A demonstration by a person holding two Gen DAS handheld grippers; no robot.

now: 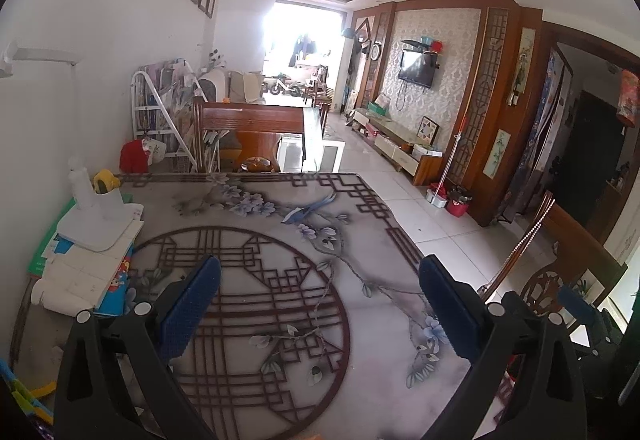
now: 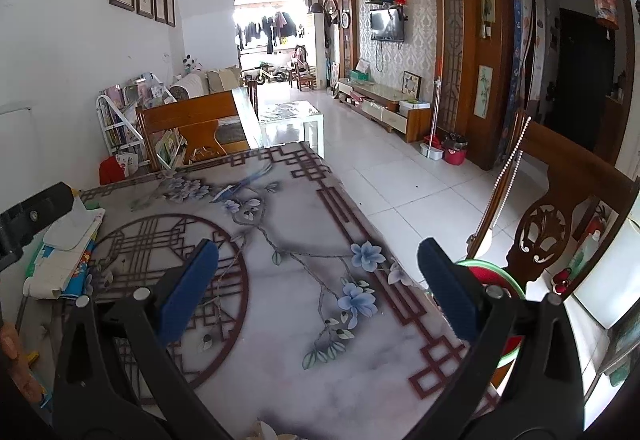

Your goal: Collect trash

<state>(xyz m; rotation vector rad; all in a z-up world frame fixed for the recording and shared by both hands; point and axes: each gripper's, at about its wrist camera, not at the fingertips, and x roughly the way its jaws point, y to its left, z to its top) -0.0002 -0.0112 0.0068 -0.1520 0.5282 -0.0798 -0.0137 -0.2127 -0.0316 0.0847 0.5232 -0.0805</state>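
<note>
Hovering with jaws spread wide and empty, the left gripper and right gripper hang over the patterned table. A pale crumpled scrap at the table's near edge looks like the trash: probably light, soft paper, best pinched across its bulk.

At the bottom edge of my right wrist view a pale crumpled scrap is cut off; I cannot identify it. A round red-and-green object sits partly hidden behind the right gripper's finger. The left gripper is cropped at left edge.
</note>
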